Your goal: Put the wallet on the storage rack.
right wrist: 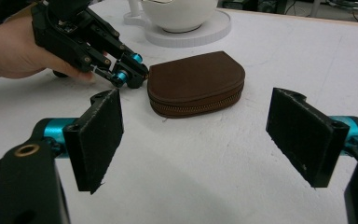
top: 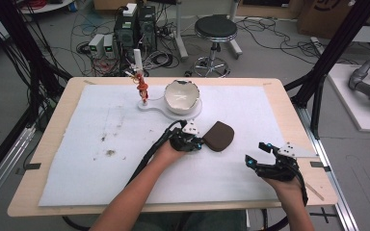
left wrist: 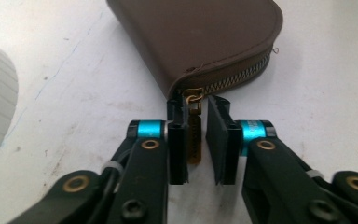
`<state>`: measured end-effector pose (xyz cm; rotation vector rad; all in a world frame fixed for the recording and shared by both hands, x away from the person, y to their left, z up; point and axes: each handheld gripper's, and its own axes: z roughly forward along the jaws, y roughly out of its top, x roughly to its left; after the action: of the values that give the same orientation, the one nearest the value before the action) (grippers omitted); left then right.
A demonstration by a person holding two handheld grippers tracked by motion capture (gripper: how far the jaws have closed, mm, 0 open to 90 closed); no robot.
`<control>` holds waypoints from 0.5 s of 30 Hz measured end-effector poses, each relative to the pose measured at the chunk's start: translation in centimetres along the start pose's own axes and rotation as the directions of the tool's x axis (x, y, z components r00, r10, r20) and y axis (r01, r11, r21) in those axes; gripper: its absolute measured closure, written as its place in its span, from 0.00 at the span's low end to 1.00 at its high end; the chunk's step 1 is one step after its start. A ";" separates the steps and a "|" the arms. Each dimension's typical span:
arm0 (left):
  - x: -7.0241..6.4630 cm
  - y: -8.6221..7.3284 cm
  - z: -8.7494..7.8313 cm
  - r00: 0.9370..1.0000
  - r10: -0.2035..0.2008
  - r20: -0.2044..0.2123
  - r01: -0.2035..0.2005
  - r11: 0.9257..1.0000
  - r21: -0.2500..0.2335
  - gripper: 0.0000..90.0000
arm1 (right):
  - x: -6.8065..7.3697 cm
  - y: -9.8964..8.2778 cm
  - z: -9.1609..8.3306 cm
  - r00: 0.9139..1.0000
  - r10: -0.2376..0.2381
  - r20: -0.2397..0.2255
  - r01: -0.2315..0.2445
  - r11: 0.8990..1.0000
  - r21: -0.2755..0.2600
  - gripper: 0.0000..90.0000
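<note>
high view: lying right of centre on the white mat (top: 101, 144), brown pouch (top: 219, 135), well clear of every table edge (top: 173, 210). left gripper (top: 198, 143) touching its left end; right gripper (top: 256, 155) resting near the right edge, bare mat lying between.

left gripper view: jaws standing narrowly apart, brass zipper pull (left wrist: 194, 128) sitting between the pads (left wrist: 177, 140), leaning against the left one, small gap remaining at the right pad. not yet clamping. pouch rim just ahead.

right gripper view: jaws gaping wide, holding nothing; pouch (right wrist: 195, 83) lying ahead, bowl stand (right wrist: 191, 32) sitting behind it.
</note>
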<state>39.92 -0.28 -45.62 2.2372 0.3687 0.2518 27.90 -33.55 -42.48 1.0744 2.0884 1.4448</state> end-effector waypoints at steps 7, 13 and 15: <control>-0.2 0.0 0.0 1.000 0.012 -0.008 -0.012 1.000 -0.001 0.98 | 0.0 0.0 0.0 1.000 -0.002 0.000 0.002 1.000 -0.002 0.21; -0.1 0.0 -0.1 1.000 0.009 -0.004 -0.009 1.000 -0.004 0.98 | 0.0 0.0 0.1 1.000 -0.001 -0.002 0.001 1.000 0.001 0.21; 0.0 0.0 -0.3 1.000 0.002 0.001 -0.002 1.000 -0.012 0.98 | -0.1 -0.1 0.0 1.000 0.006 -0.002 -0.006 1.000 0.003 0.21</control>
<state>39.80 -0.09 -45.47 2.2264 0.3639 0.2537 27.94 -33.58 -42.55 1.0822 2.0903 1.4468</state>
